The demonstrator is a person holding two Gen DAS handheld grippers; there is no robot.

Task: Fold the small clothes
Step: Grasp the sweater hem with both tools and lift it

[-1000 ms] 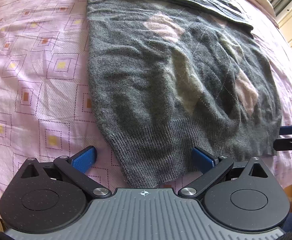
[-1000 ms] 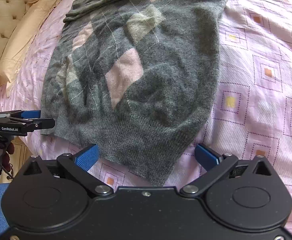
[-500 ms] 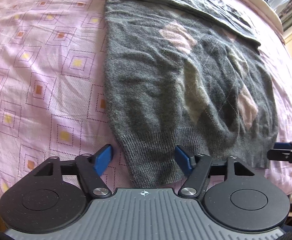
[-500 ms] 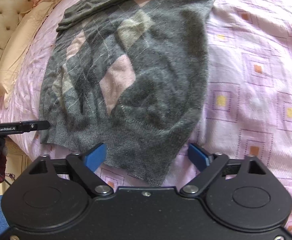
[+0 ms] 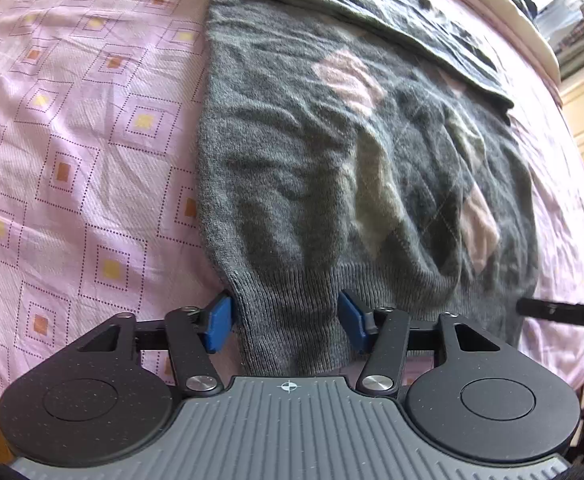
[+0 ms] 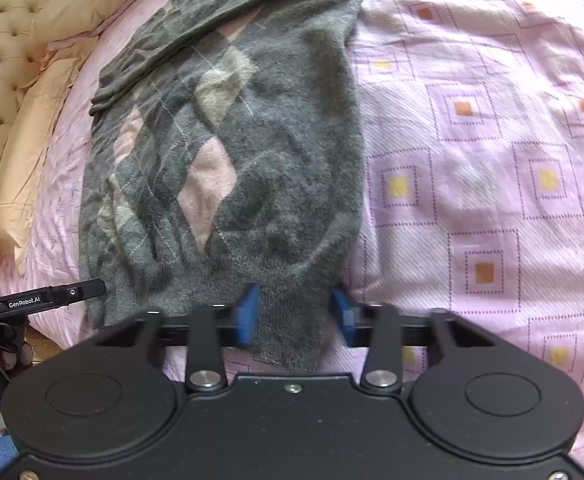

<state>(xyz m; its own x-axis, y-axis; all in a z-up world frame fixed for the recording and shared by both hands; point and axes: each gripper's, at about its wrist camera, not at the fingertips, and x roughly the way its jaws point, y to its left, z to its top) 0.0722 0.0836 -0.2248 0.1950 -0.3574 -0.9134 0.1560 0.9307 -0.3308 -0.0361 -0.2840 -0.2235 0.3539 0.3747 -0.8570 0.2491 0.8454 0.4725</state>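
Grey knitted sweater with pink and beige argyle diamonds (image 5: 355, 168) is lying flat on the bed's pink bedsheet printed with dotted squares (image 5: 72, 152), with a sleeve folded across its far end. Its long axis is running straight away from both grippers, and the ribbed hem (image 5: 292, 320) is forming the near edge.

Left gripper (image 5: 288, 322) is sitting at the hem's left corner. Its jaws are standing partly open, blue pads on either side of the ribbing; the left pad is just touching the garment's side edge, and the cloth is not pinched.

Right gripper (image 6: 295, 316) is sitting at the hem's right corner. Its jaws are standing narrower, with a bunch of ribbing between the pads. Contact seems likely, but a firm pinch cannot be confirmed from this view.

Judgement: each gripper is nearest its own hem corner, so the next fold probably carries the hem along the long axis toward the far end. Both corners need gripping first.

Risk: uneven grips would skew the fold.
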